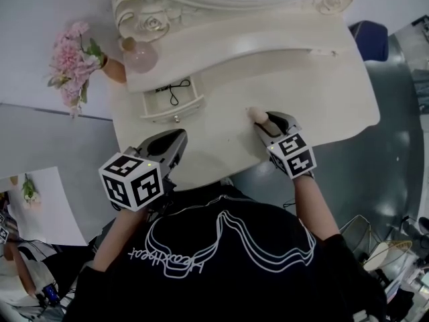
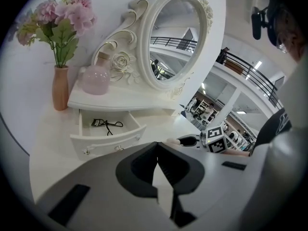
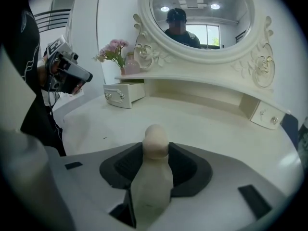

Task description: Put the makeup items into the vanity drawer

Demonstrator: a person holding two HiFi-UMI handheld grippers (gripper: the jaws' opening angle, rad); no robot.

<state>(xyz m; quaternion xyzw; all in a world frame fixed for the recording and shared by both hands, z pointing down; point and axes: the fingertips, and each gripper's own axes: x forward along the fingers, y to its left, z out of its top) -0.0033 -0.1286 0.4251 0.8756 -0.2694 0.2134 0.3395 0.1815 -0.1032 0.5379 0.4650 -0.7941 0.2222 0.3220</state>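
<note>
Left gripper [image 2: 157, 150] fingers [image 2: 139, 166] together; right gripper [image 3: 156, 150] fingers [image 3: 188, 170] clamp beige bottle [image 3: 153, 179].

Pink flowers [image 1: 72, 58] stand in a tan vase [image 1: 115, 71] at ten o'clock in the head view. A round pink bottle [image 1: 141, 58] (pale, glassy) sits just beside the vase, at its two o'clock.

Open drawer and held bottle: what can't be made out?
- Open drawer: floor's front strip hidden behind its front panel, left gripper view.
- Beige bottle: base cut off at the bottom edge, right gripper view; body hidden by right hand-held gripper, head view.
</note>
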